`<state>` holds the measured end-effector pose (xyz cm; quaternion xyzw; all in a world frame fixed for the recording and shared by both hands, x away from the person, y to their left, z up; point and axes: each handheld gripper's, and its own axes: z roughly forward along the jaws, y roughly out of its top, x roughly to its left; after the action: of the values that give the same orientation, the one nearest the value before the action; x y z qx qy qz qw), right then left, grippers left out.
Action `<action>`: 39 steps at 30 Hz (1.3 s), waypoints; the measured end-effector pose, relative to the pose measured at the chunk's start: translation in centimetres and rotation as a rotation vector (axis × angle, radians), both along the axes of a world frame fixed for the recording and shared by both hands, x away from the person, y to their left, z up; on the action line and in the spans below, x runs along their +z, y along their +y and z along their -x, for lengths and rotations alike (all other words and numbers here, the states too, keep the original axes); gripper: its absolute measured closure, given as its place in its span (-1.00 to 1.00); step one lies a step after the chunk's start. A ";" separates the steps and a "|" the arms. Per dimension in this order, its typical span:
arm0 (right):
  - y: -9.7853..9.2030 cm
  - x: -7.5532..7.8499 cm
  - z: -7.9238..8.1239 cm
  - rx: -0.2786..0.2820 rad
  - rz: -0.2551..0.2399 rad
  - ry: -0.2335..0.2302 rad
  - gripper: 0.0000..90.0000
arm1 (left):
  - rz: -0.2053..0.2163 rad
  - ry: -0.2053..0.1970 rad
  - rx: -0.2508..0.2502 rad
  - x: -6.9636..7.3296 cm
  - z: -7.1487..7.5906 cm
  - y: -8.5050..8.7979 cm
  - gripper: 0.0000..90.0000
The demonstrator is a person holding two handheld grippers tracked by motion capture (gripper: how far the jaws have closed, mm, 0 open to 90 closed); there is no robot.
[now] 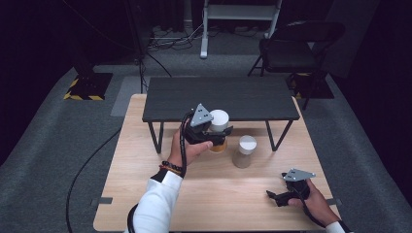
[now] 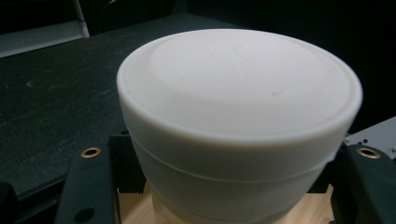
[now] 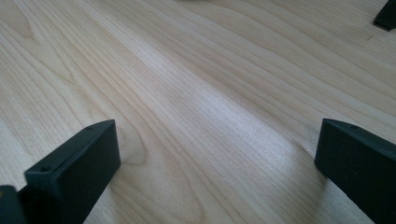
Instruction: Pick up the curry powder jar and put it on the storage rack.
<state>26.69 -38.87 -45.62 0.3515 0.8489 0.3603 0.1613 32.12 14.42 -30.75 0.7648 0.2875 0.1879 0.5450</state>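
Room: dark walls, grey carpet, a folding chair [image 1: 291, 46] behind a pale wooden table [image 1: 145, 194] bearing a low black shelf [image 1: 218, 97].
Left arm: white sleeve reaching forward, wrist bent up, left gripper [image 1: 214, 133] raised off the tabletop before the shelf.
Left tool: jaws clamped on a white-lidded jar [image 1: 218, 128] [image 2: 238, 121], amber below.
Second jar [image 1: 244, 151]: upright just beside, apart.
Right hand: resting near the table's front edge, right gripper [image 1: 277, 196] [image 3: 215, 154] low, jaws wide apart, holding nothing.

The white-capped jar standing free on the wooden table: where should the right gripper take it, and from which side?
Grip the jar around its straight body just below the white cap, coming in level from the near right, where the open right gripper lies. It stands upright, clear of the shelf leg.
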 end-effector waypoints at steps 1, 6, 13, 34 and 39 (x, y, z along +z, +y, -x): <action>0.0 0.0 0.0 0.000 0.000 0.000 -1.00 | -0.006 0.000 -0.006 0.3 -0.1 0.0 -0.24; 0.0 0.0 0.0 0.000 0.000 0.000 -1.00 | 0.005 -0.006 -0.006 1.2 -0.2 0.0 -0.24; 0.0 0.0 0.0 0.000 0.000 0.000 -1.00 | 0.024 -0.029 -0.002 1.9 -0.3 0.1 -0.24; 0.0 0.0 0.0 -0.001 0.000 0.001 -1.00 | 0.041 -0.069 0.011 5.4 -1.9 -0.6 -0.24; 0.0 0.0 0.0 -0.001 0.000 0.000 -1.00 | 0.029 -0.082 0.024 6.2 -2.4 -0.9 -0.24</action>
<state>26.72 -38.82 -45.61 0.3517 0.8488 0.3601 0.1616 34.53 13.56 -24.58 0.7449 0.2767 0.2212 0.5653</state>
